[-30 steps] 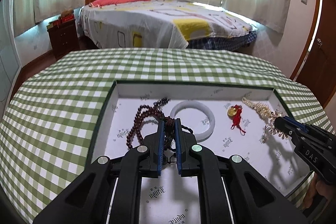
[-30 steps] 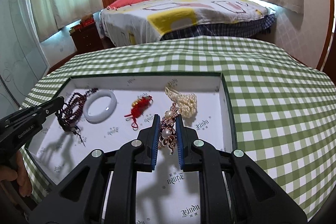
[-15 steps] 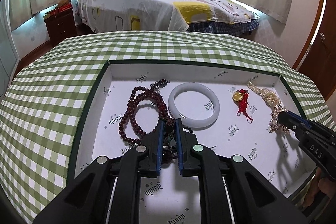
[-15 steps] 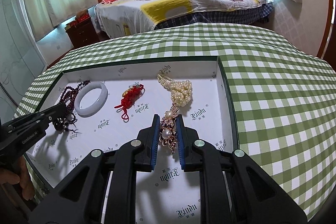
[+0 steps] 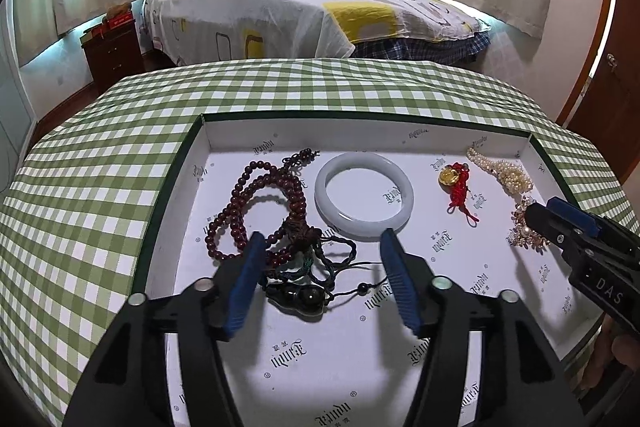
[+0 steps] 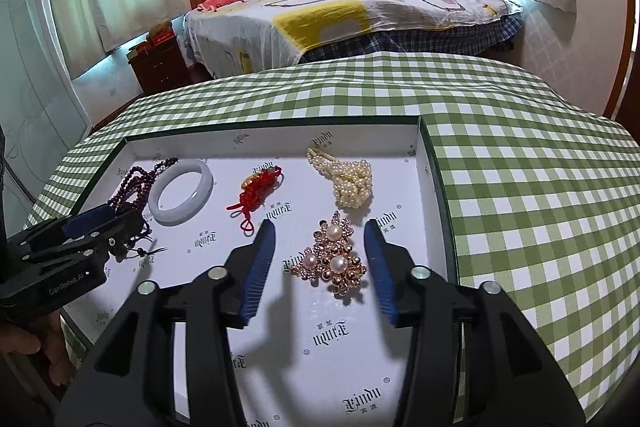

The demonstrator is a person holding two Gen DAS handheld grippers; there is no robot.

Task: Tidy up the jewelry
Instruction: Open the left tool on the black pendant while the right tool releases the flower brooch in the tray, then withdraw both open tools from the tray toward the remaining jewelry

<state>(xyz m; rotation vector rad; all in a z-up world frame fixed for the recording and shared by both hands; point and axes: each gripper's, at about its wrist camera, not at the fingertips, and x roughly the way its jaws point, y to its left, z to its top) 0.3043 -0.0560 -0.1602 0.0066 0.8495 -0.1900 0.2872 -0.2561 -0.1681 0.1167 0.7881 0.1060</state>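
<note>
A shallow white-lined box [image 5: 360, 125] [image 6: 276, 133] sits on the checked cloth. In the left wrist view my left gripper [image 5: 322, 245] is opening over a dark cord necklace with a black pendant [image 5: 298, 297], which lies loose on the lining beside dark red beads [image 5: 256, 203]; the pads press on nothing. A white jade bangle [image 5: 362, 201] [image 6: 180, 197] lies behind. In the right wrist view my right gripper [image 6: 320, 231] is opening around a gold pearl brooch [image 6: 334, 261] that rests on the lining, free of the pads. A red knot charm [image 6: 256, 193] and a pearl strand [image 6: 350, 179] lie further back.
The box stands on a table under a green and white checked cloth [image 5: 100, 187] [image 6: 520, 167]. A hand [image 6: 44, 347] holds the left tool at the box's near left corner. A bed [image 5: 300, 15] and a dark nightstand [image 5: 112, 47] stand beyond the table.
Both grippers went from shut on their pieces to spread apart. The cord necklace and the pearl brooch now lie released on the box lining, lowered from where they hung.
</note>
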